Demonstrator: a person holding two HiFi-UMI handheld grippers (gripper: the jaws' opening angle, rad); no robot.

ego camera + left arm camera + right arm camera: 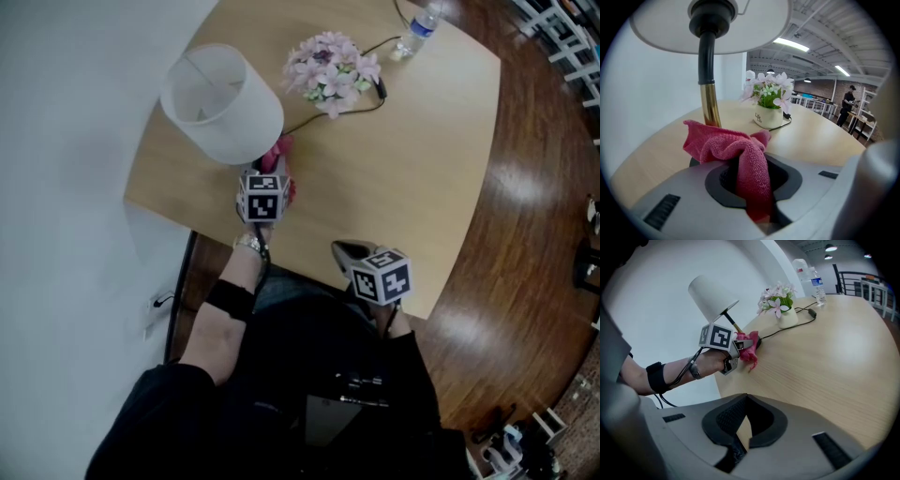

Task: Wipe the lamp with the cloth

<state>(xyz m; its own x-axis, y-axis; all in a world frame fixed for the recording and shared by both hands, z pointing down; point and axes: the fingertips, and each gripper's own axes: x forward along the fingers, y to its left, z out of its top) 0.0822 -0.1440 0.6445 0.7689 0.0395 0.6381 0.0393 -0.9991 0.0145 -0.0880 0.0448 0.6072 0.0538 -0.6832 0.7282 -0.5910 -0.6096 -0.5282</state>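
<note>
- holding a pink cloth (725, 143) bunched in the left gripper (753, 185); its jaws are partly closed and pinch the fabric, and a loose fold stands up ahead of them.
- step judged: bringing the cloth to the lower stem (710, 105) of the lamp (222, 103); contact with the stem cannot be confirmed.
- next move calls for pressing the fold against the stem and rubbing along it, lightly, so the lamp does not tip.
- lamp stands upright at the left edge of the table (422, 141): white shade, black neck, brass stem, no dirt visible.
- right gripper (743, 427): jaws together, nothing held, at the near edge, well apart from the lamp.
</note>
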